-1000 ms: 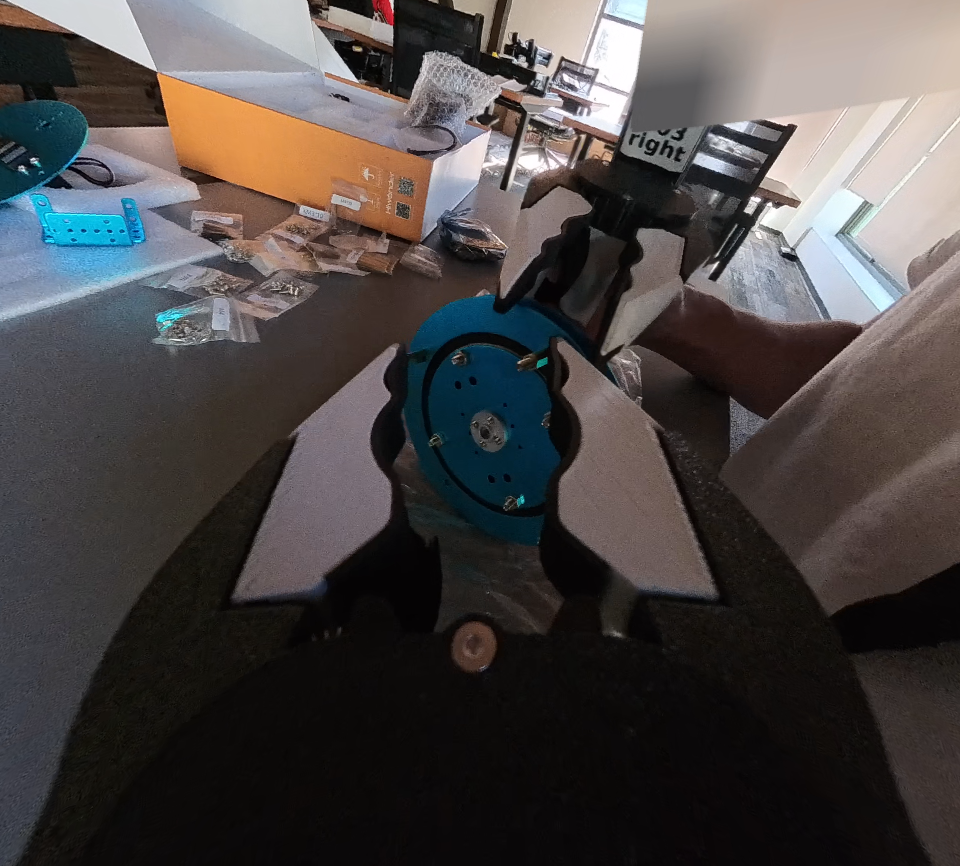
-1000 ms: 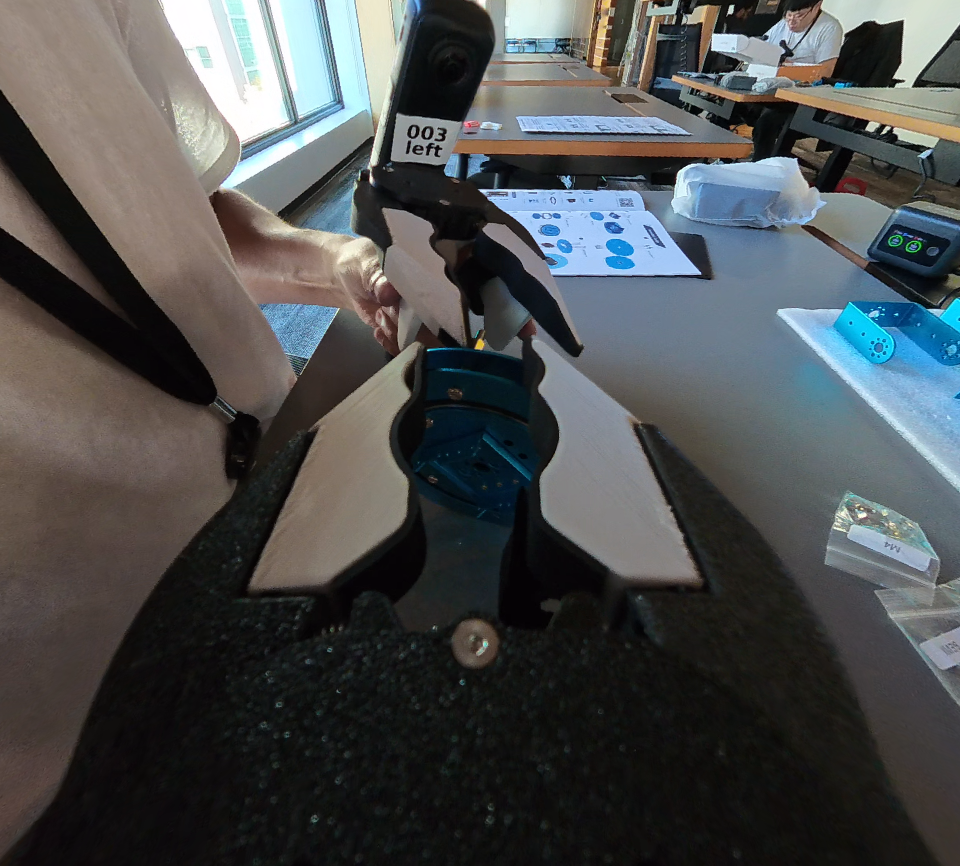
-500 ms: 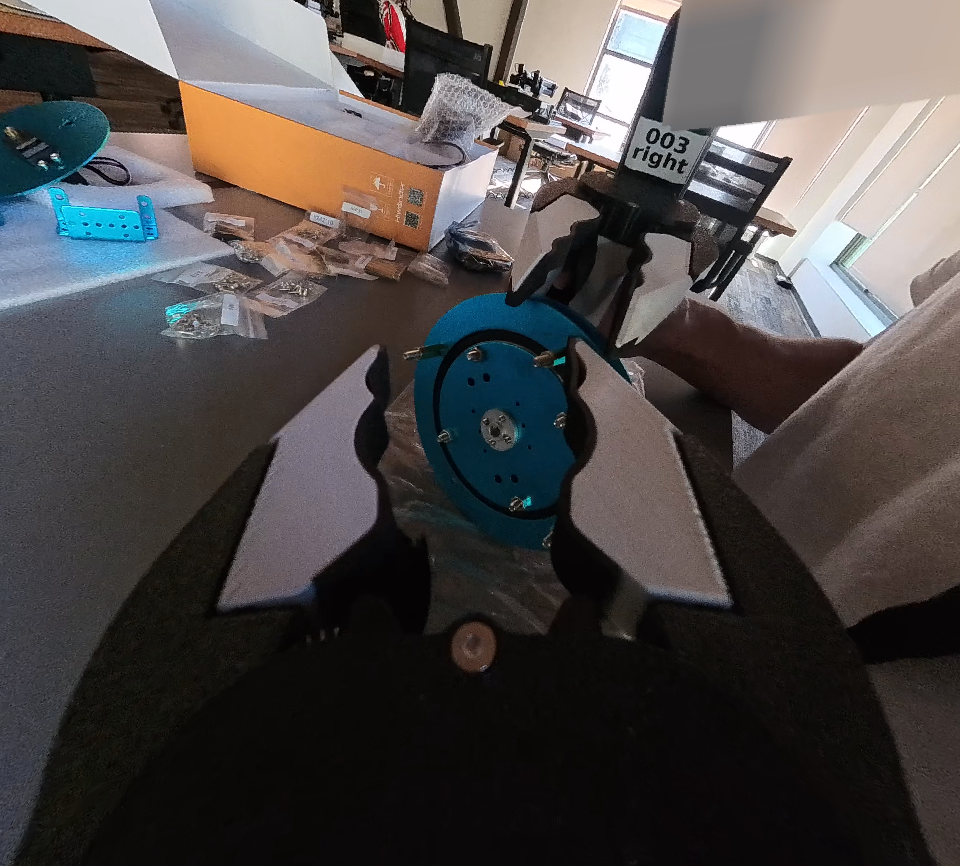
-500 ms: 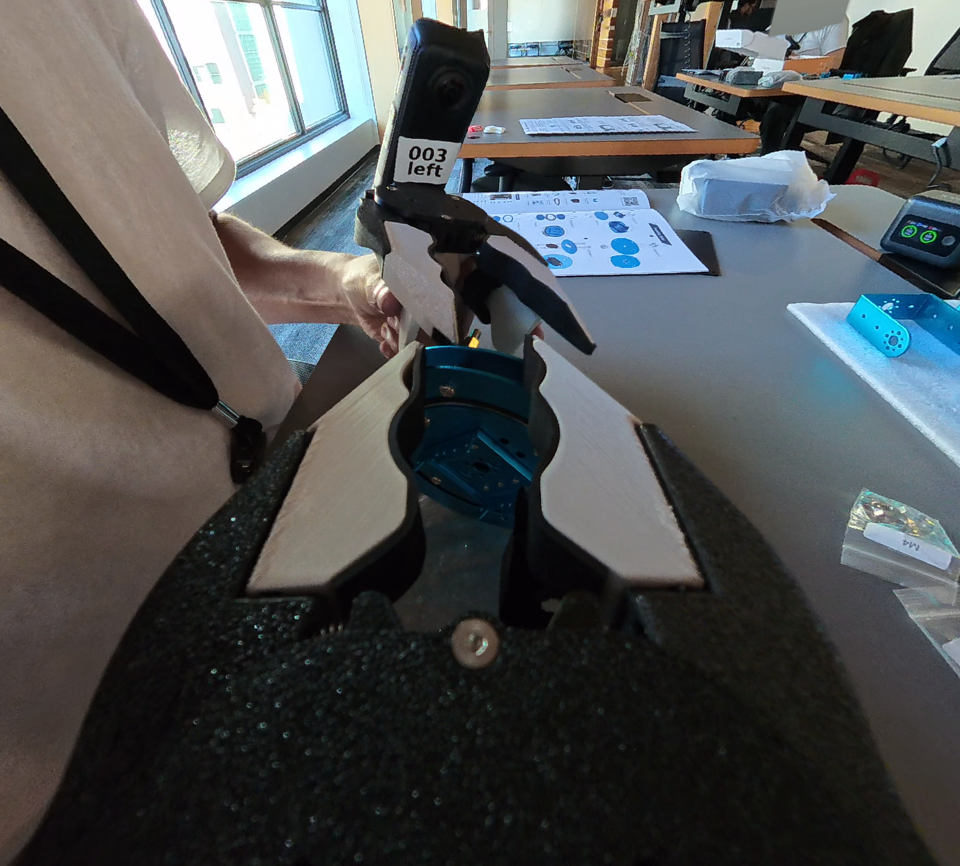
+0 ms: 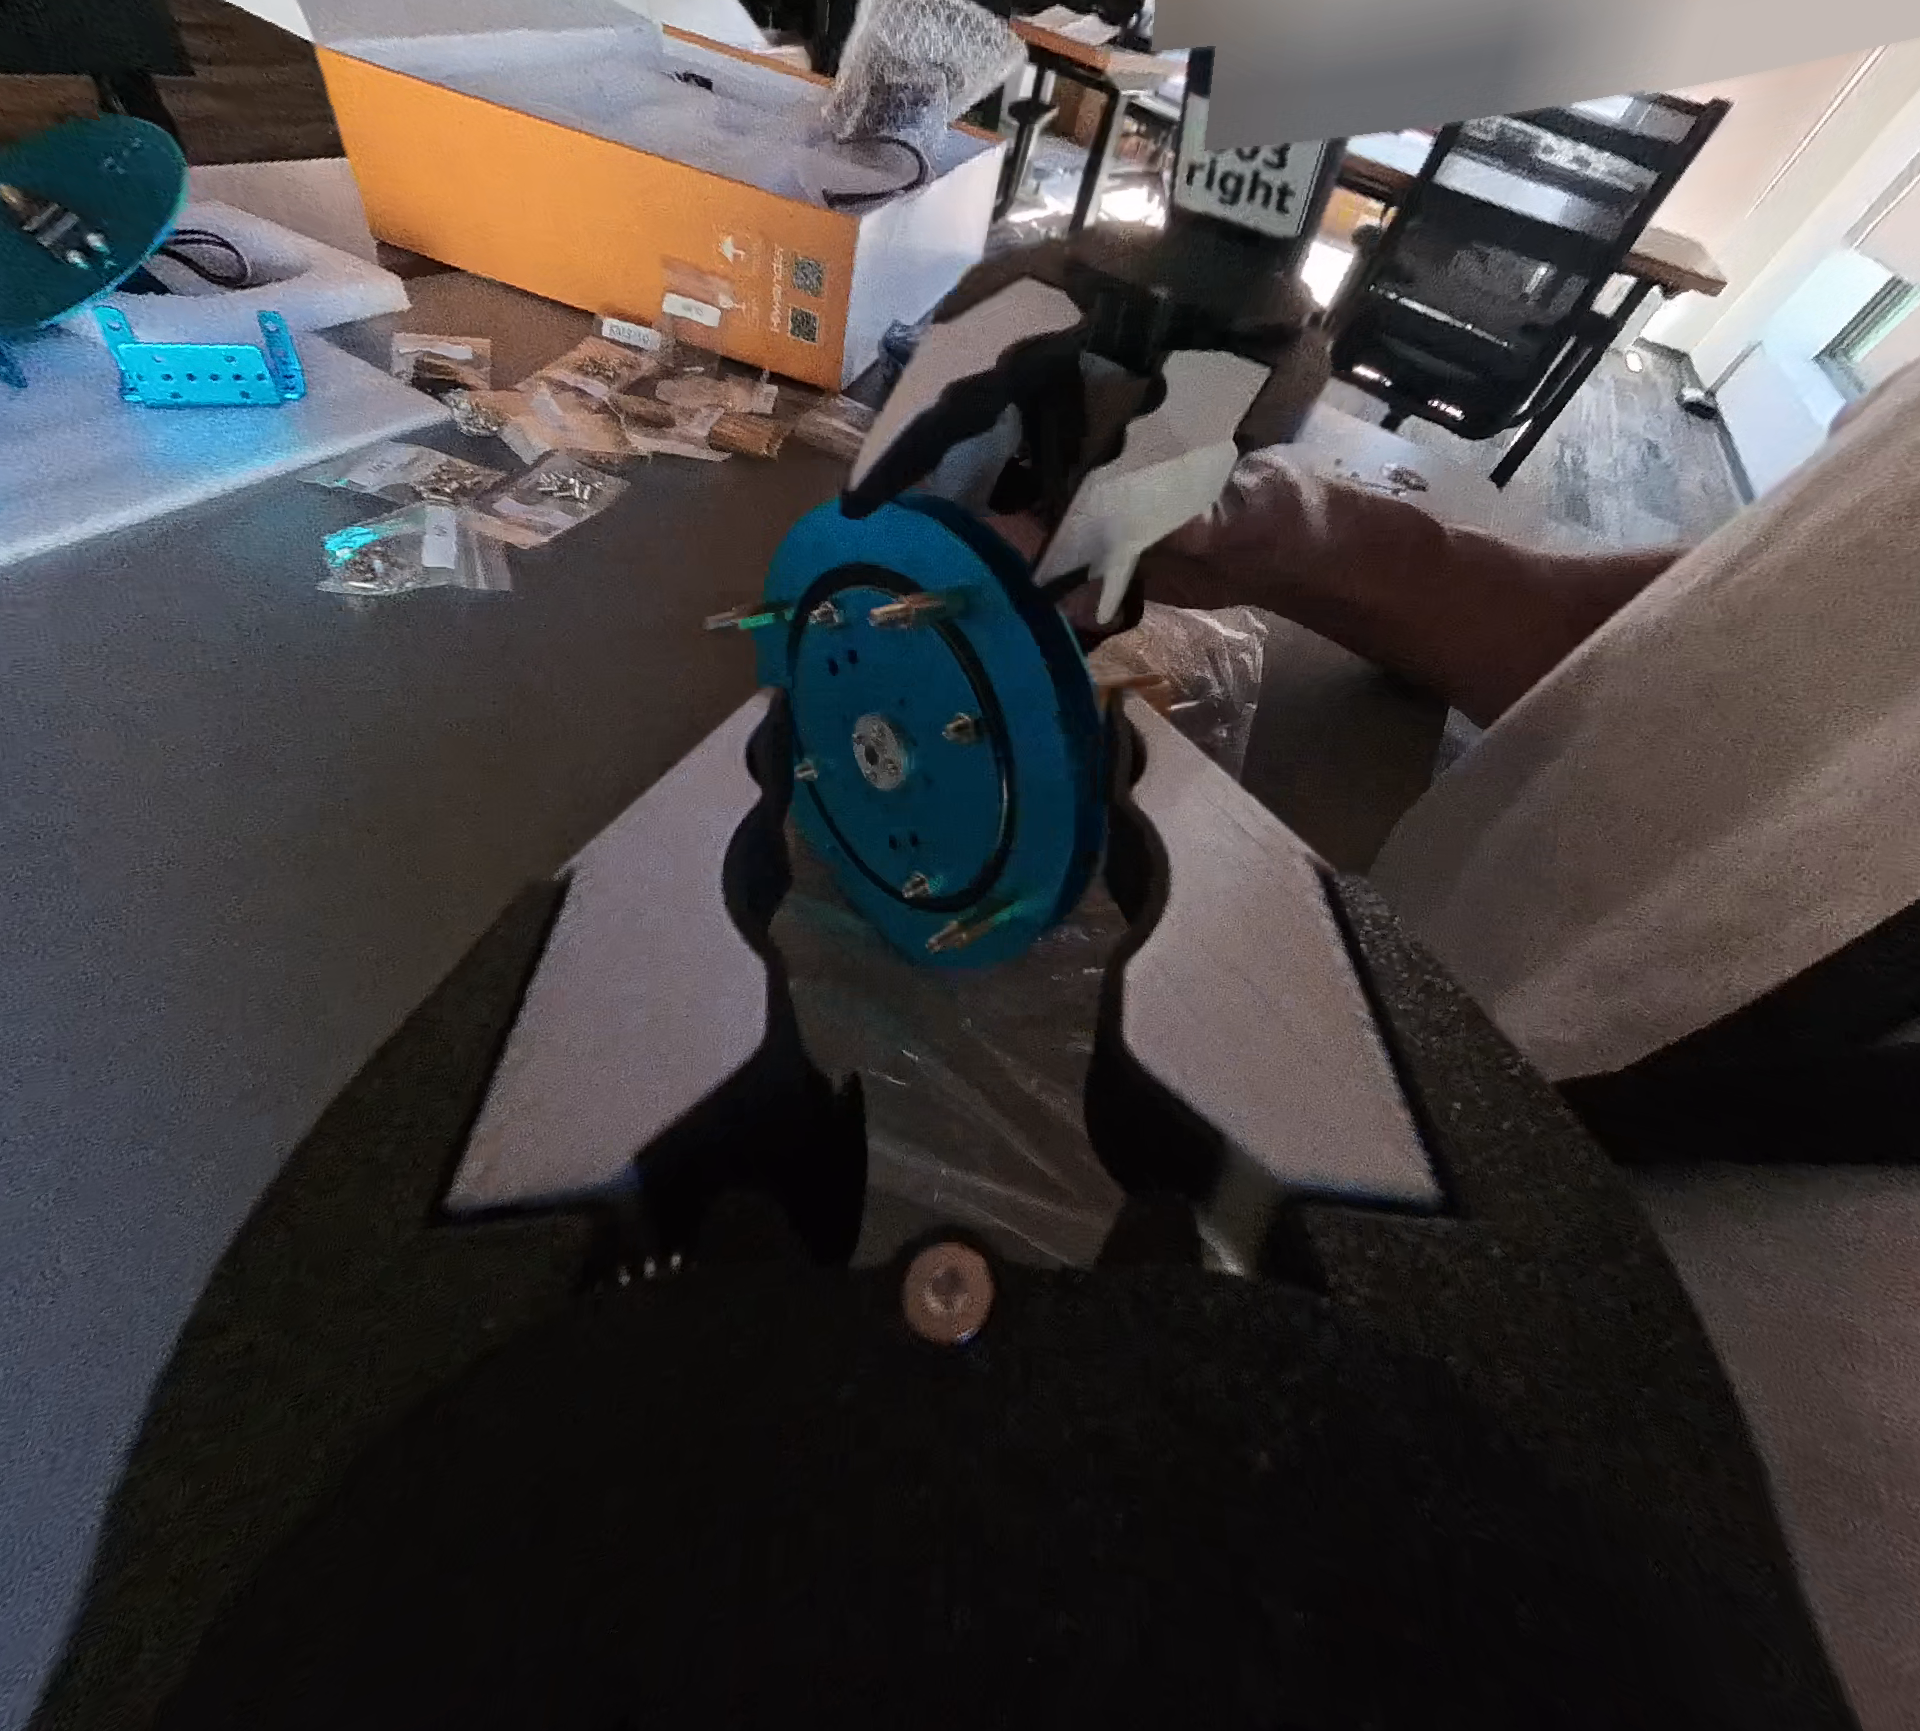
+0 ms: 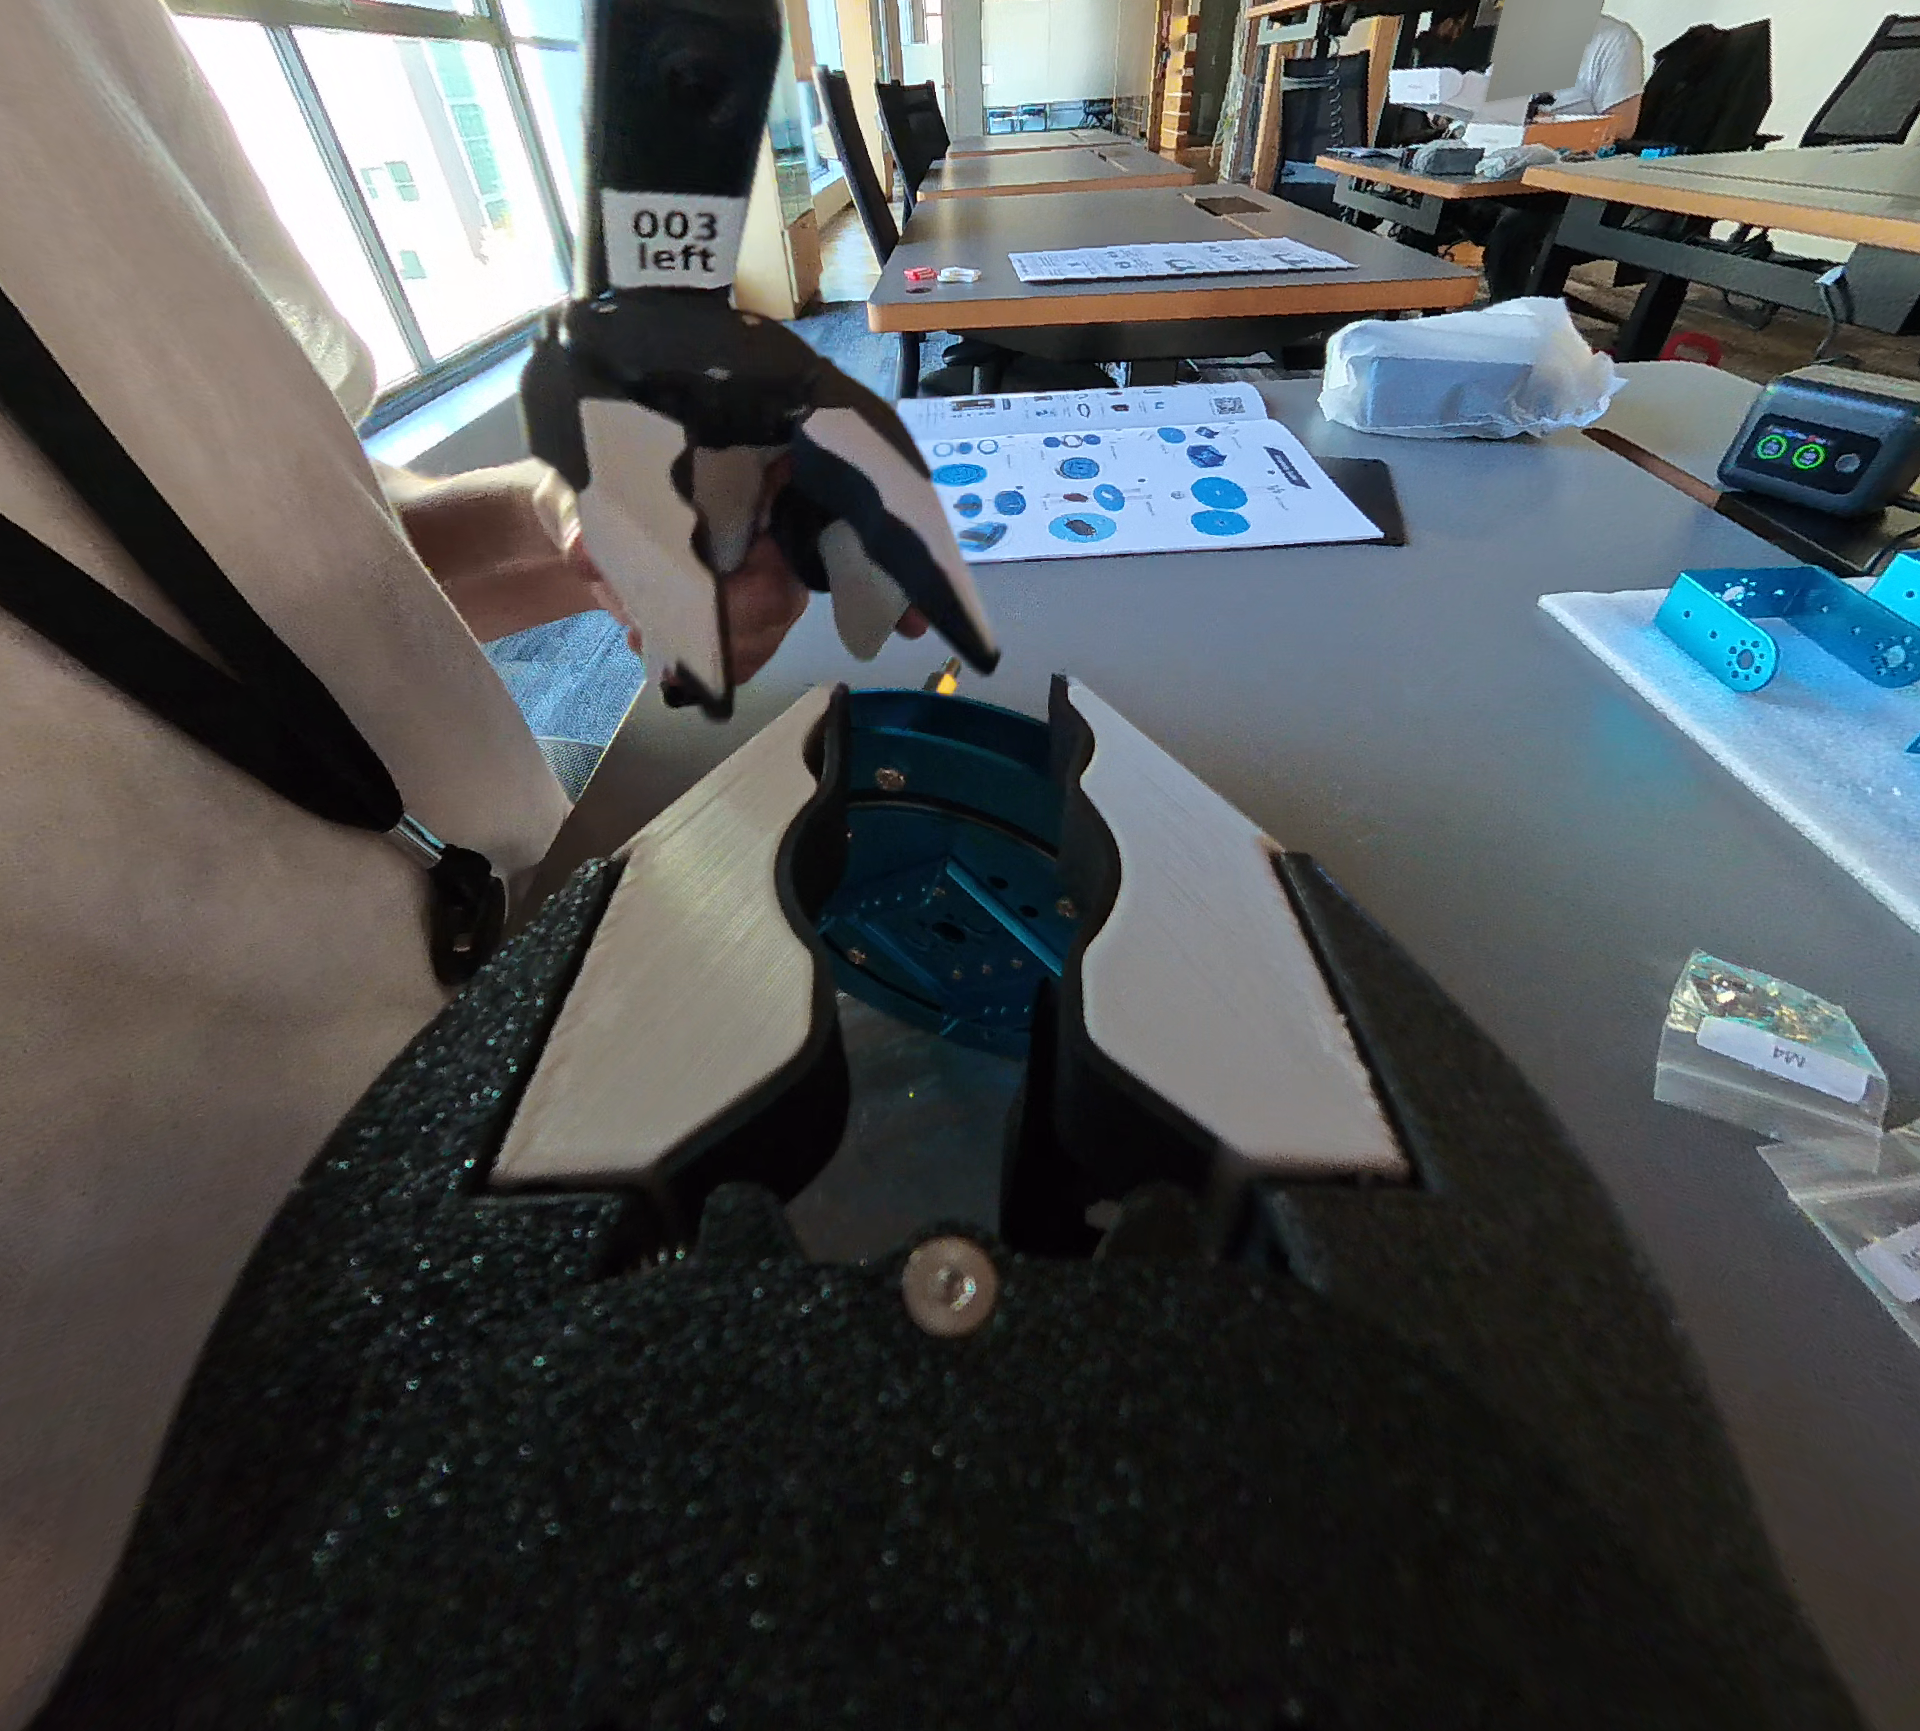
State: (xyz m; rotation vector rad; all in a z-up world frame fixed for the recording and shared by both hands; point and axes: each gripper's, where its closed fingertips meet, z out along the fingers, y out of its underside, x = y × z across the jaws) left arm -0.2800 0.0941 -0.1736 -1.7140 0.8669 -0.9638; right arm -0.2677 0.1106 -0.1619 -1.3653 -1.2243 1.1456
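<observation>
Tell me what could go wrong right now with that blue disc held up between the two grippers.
1. The right gripper seems to hold the blue disc only at its upper rim, on edge above the table; it may swivel or slip out.
2. The left gripper is open close to the disc; closing could catch the brass standoffs that stick out of its face.

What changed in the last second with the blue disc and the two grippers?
The blue disc turned: its face with the brass standoffs has swung further edge-on to the left wrist camera. The left gripper opened up and now sits loosely around the disc. The right gripper stays shut on the disc's rim, held above the table. The orange box and hardware bags have not moved.
</observation>
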